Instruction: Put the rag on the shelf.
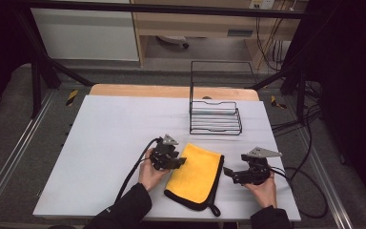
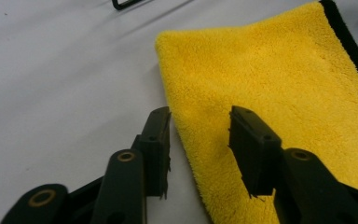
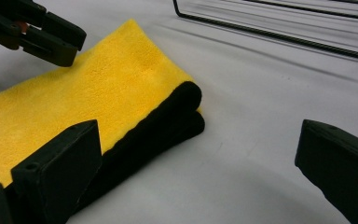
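cloth (image 1: 196, 174): yellow, black-trimmed, folded, lying flat on the counter (image 1: 109, 143) near the front edge, between the two hands. a black hang loop sticks out at its near corner.

left gripper (image 1: 177, 162): at the cloth's left long edge, close to the far corner. in the left gripper view its jaws straddle that edge, one over bare counter, the other over yellow pile (image 2: 261, 84). gap between them is partly narrowed, and the pads do not look to be pressing the cloth yet, so not a grip. reads as free, mid-way to a pinch.

right gripper (image 1: 228, 173): just off the cloth's right side, beside the black fold. in the right gripper view the jaws stand wide apart, one next to the black rolled edge (image 3: 168, 121), the other over bare counter; nothing between them. released.

wire rack (image 1: 215, 112): farther back on the counter, right of centre, well apart from the cloth.

step in hand, as judged: taking hold of the cloth's left edge, likely to fold or lift it.

next move calls for: left jaws to drop low enough that the lower pad slips under the edge, then clench on all layers, not only the top one. right gripper probably needs to take the black edge, or hold the cloth down so it does not slide.

risk: the pinch catches pile only and slips off.
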A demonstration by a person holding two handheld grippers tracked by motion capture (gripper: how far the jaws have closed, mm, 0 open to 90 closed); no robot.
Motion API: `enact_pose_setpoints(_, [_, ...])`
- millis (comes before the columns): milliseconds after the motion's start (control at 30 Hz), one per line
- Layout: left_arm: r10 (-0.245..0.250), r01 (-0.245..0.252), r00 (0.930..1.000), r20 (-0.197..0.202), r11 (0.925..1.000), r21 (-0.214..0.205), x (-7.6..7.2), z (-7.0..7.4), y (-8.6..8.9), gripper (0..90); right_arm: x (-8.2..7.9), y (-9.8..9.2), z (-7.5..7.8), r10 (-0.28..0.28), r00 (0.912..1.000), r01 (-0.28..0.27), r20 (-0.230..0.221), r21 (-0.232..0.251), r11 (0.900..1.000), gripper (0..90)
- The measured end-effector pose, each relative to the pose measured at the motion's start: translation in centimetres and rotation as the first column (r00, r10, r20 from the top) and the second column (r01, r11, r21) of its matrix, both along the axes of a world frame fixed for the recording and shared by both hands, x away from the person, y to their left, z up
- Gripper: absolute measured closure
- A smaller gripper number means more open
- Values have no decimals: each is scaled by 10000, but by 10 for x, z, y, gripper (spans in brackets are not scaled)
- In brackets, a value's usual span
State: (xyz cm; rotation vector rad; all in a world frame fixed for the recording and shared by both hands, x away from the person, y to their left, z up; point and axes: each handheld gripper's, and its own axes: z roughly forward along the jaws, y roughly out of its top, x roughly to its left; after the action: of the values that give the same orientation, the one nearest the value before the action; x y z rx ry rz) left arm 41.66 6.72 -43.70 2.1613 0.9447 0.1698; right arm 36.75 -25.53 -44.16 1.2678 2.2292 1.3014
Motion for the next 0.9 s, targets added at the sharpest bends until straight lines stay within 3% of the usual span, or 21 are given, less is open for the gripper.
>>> enact_pose_setpoints(300, [0,3,9994,-334,10000,75,4,-7,-6,669,1,0,-1,47,10000,-47,19,-79,10000,10])
enact_pose_setpoints(567, [66,-53,9979,-646,9998,195,4,-5,-8,762,1,1,-1,36,10000,-37,-44,-67,10000,10])
enact_pose_setpoints(700, [26,-4,9985,-553,9992,402,2,-3,-10,825,1,1,-1,46,10000,-46,-35,-68,10000,10])
enact_pose_setpoints(900, [242,-225,9990,-370,9987,451,-3,-1,-8,845,1,2,-1,107,9999,-107,-19,-105,9999,11])
